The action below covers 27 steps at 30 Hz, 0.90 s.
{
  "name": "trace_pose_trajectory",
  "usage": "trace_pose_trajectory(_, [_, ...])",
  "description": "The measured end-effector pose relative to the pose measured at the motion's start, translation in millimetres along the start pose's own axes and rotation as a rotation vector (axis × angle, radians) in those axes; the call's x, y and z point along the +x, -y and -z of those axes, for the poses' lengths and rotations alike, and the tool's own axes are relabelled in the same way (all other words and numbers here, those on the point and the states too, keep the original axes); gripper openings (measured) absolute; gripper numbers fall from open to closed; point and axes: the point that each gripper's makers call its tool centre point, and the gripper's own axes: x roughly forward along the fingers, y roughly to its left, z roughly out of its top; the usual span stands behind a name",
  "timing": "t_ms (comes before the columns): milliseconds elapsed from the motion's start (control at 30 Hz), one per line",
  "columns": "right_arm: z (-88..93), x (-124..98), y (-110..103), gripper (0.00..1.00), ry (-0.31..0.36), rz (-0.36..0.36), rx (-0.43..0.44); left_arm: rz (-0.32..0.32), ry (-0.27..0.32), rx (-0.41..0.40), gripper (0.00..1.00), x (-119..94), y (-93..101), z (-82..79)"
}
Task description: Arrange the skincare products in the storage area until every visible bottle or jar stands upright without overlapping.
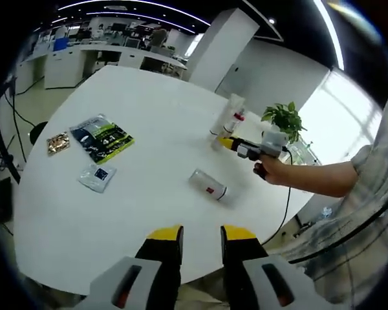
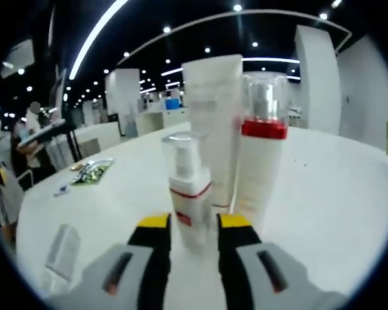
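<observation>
Sideways, apparently, one bottle (image 1: 208, 184) lies; small bottle (image 2: 187, 190) upright.

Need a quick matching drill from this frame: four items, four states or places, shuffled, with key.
Items:
1. small pump bottle
2. lying bottle
3. green packet
4. potted plant

States:
A. on its side, mid-table
B. flat on the table, beside the small sachets
C. upright, between the right hand-held gripper's jaws
D. at the table's far edge

Pairs: 1-C, 2-A, 3-B, 4-D

Both grippers' jaws parted, empty.
</observation>
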Motion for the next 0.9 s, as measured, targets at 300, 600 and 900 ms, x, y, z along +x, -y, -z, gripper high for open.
trace_pose_trajectory(300, [1.9, 0, 10, 0.19, -0.026, 0.051, 0.045, 0.017, -0.003, 0.003, 0.23, 3, -1.1, -1.3])
trace_pose_trajectory(600, [1.1, 9, 12, 0.18, -0.037, 0.059, 0.056, 0.008, 0.002, -0.009, 0.23, 2, -3.6, -0.3])
trace_pose_trajectory(900, [3.5, 14, 15, 0.19, -0.060, 0.100, 0.094, 0.002, 0.001, -0.020, 0.23, -2, -3.8, 5.2])
